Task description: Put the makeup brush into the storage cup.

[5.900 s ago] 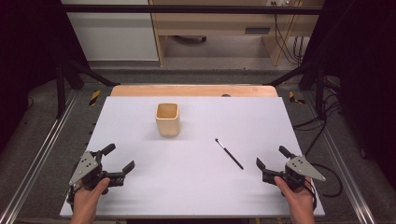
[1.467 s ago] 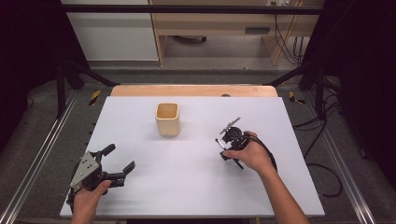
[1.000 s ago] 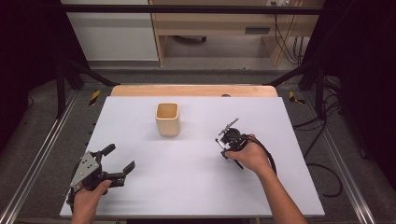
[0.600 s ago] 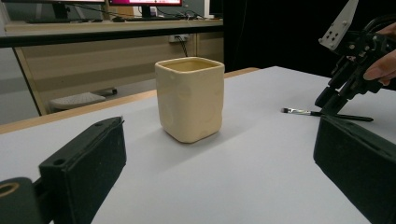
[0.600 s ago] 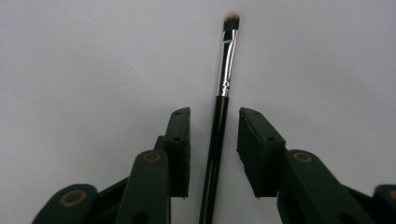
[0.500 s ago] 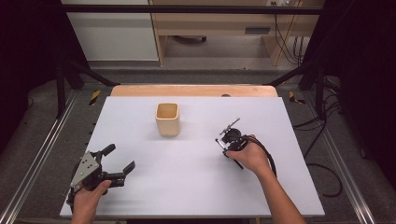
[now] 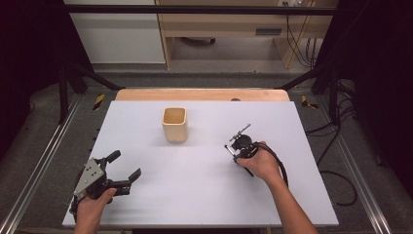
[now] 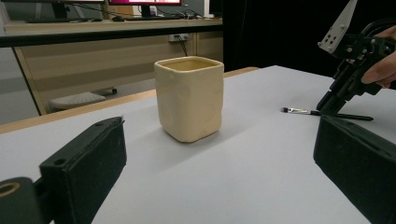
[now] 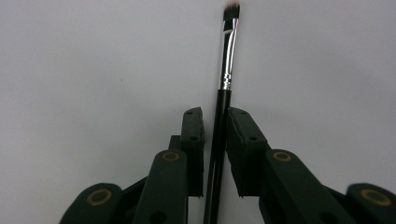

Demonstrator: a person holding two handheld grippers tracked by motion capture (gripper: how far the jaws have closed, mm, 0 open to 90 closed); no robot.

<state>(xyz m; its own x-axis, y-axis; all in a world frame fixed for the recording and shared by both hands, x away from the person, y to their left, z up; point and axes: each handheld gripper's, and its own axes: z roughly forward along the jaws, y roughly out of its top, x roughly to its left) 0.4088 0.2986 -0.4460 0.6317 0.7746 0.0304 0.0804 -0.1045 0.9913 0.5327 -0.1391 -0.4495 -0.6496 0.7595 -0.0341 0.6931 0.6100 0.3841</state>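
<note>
Right gripper view shows the right gripper [image 9: 215, 154] nearly clamped on the thin black-handled brush [image 9: 223, 98] right of the cream square cup [image 7: 174, 124]; off-centre, it could roll free.

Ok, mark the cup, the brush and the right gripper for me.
cup [image 8: 189, 100]: left gripper view, front wall.
brush [image 9: 227, 60]: right gripper view, metal ferrule.
right gripper [image 9: 215, 154]: right gripper view, midway between its fingertips.

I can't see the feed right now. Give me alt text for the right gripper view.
The right gripper's two black fingers flank the dark handle of a thin brush lying on the white table, nearly closed on it. Its silver ferrule and bristle tip point away, toward the top of the frame.
</note>
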